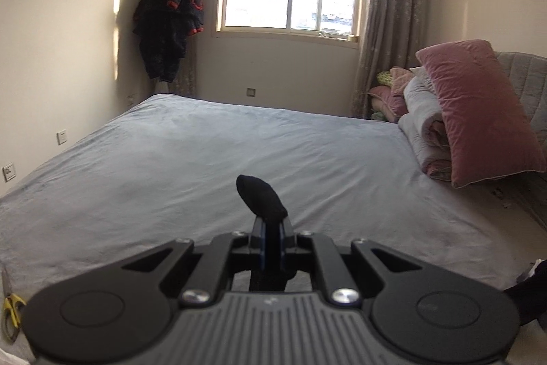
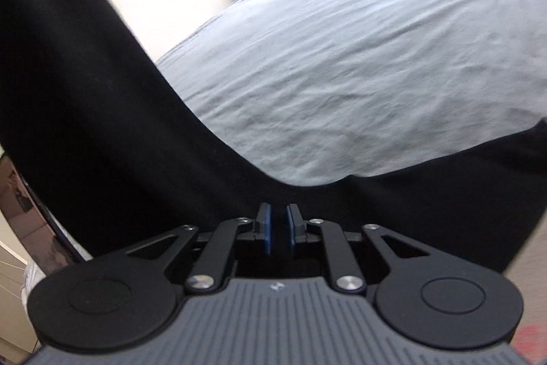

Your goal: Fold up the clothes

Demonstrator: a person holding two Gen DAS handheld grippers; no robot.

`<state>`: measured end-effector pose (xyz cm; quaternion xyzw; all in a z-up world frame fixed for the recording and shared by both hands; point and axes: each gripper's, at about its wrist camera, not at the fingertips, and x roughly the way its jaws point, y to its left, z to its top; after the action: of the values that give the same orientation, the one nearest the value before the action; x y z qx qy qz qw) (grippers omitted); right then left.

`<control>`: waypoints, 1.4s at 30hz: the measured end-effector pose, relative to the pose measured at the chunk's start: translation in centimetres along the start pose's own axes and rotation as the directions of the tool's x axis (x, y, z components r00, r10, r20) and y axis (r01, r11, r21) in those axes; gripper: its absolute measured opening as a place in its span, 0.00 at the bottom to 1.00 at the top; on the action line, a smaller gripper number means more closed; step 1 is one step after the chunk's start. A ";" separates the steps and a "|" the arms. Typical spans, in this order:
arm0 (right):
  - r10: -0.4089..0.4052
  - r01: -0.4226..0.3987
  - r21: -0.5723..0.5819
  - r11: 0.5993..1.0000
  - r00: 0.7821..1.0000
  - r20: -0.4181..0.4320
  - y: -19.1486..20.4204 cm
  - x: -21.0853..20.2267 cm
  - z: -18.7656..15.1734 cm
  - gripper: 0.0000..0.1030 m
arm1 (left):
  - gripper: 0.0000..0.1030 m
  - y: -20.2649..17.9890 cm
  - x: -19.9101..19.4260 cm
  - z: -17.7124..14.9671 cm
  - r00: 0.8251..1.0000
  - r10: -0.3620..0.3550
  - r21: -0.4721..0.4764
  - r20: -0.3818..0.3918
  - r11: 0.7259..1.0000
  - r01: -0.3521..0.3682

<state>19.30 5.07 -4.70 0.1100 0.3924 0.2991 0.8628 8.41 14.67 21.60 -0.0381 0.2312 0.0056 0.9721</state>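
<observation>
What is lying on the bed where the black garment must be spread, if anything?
Nothing visible. Both grippers, left and right, already pinch the black garment. The grey sheet ahead is bare; the pink pillow and folded quilt stay at the headboard end.

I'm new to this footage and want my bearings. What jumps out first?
A black garment fills the left and bottom of the right wrist view, clamped in the right gripper. In the left wrist view, the left gripper pinches a black fold, above a wide grey bed with a pink pillow at right.
</observation>
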 end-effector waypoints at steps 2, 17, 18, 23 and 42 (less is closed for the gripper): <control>-0.022 0.022 0.026 0.999 1.000 0.016 -2.1 -2.7 0.2 0.43 | 0.07 -2.2 0.2 -0.1 0.999 -0.048 -0.005 0.001 0.999 0.048; -0.158 0.136 0.201 0.970 0.982 0.101 -15.3 -19.1 -0.2 0.47 | 0.07 -18.6 5.9 -5.3 0.942 -0.312 -0.078 -0.124 0.950 0.304; -0.171 0.148 0.202 0.968 0.980 0.102 -15.9 -19.7 -0.4 0.47 | 0.07 -19.3 6.4 -5.9 0.938 -0.317 -0.082 -0.139 0.948 0.308; -0.224 0.195 0.223 0.955 0.968 0.114 -18.7 -22.2 -1.5 0.47 | 0.07 -21.7 8.9 -9.3 0.916 -0.341 -0.114 -0.209 0.939 0.324; -0.070 -0.053 0.517 0.854 0.974 0.215 -26.4 -25.3 -5.4 0.48 | 0.36 -25.8 11.6 -16.4 0.907 -0.275 0.092 -0.318 0.943 0.319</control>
<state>13.70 -31.46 -4.05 0.3702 0.3584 0.1639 0.8412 12.12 -12.38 3.67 -0.0043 0.3677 -0.1650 0.9152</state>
